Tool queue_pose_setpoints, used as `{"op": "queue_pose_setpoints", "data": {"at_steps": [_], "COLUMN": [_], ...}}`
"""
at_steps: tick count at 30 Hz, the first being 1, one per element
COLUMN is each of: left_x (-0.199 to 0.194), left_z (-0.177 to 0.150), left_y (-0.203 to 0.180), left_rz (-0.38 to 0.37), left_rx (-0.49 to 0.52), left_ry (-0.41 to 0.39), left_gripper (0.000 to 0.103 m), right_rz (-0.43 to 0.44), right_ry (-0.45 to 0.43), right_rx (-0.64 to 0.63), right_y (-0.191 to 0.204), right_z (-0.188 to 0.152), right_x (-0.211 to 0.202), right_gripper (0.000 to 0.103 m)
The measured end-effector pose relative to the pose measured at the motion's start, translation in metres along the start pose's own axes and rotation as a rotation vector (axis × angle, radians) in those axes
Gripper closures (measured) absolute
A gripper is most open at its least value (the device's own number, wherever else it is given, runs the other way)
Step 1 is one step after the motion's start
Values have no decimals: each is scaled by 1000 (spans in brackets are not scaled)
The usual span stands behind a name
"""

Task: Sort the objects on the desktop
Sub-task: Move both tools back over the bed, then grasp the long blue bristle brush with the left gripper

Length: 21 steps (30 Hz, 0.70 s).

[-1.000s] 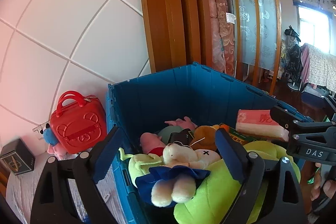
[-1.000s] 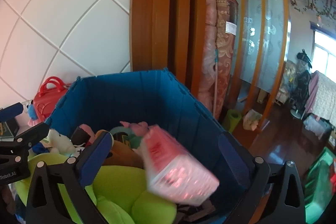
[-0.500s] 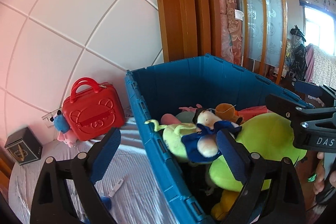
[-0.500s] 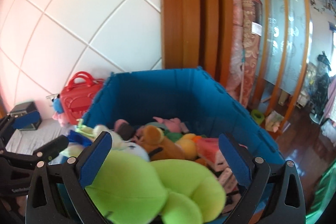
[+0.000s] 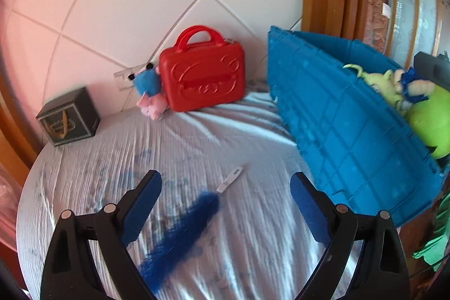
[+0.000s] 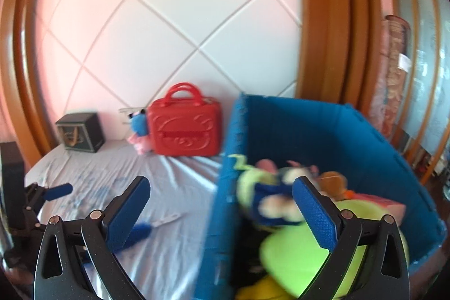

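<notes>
The deep blue plastic crate (image 5: 351,137) stands at the right of the table and already holds a heap of soft toys — among them a large lime-green plush (image 6: 303,252) and a cream plush in blue clothing (image 5: 413,87). One second ago a pink wrapped packet was falling from the right gripper into this crate; it now lies inside at the far right (image 6: 379,203), so that item counts as sorted. Over the same second the left gripper (image 5: 225,201) has swung away from the crate interior and now faces the pale wrinkled tablecloth (image 5: 112,159).

Items judged still outstanding: a fuzzy dark-blue feather-like strip (image 5: 180,235) and a small white stick (image 5: 229,183), touching end to end just ahead of the left gripper.

Left gripper: jaws spread wide, empty, pointed down at the strip. Right gripper (image 6: 222,215): jaws likewise spread, nothing held — straddling the crate's near wall.
</notes>
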<state>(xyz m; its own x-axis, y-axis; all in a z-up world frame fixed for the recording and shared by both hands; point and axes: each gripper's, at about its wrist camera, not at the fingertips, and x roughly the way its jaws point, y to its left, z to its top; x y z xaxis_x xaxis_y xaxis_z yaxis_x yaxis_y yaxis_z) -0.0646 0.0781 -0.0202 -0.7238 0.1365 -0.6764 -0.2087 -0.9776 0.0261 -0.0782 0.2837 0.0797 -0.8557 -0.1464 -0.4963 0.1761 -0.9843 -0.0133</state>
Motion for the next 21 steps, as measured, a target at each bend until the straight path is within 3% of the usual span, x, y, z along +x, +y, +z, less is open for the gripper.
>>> {"op": "queue_pose_setpoints", "data": {"at_steps": [6, 10, 16, 21], "left_x": [34, 65, 116, 171], "left_z": [-53, -85, -121, -134], "left_y": [71, 96, 94, 82], "left_rz": [47, 32, -19, -7], "left_rx": [-53, -72, -34, 5], "left_ry": [162, 256, 332, 377], "left_gripper": [9, 9, 10, 17], "right_rz": [119, 152, 141, 115], "right_ry": [93, 220, 406, 467], "right_rx": [-33, -22, 7, 12], "right_y": [74, 110, 132, 132], "right_z": [-23, -56, -112, -134], "right_x": [50, 100, 155, 175], "right_gripper": [0, 0, 0, 0]}}
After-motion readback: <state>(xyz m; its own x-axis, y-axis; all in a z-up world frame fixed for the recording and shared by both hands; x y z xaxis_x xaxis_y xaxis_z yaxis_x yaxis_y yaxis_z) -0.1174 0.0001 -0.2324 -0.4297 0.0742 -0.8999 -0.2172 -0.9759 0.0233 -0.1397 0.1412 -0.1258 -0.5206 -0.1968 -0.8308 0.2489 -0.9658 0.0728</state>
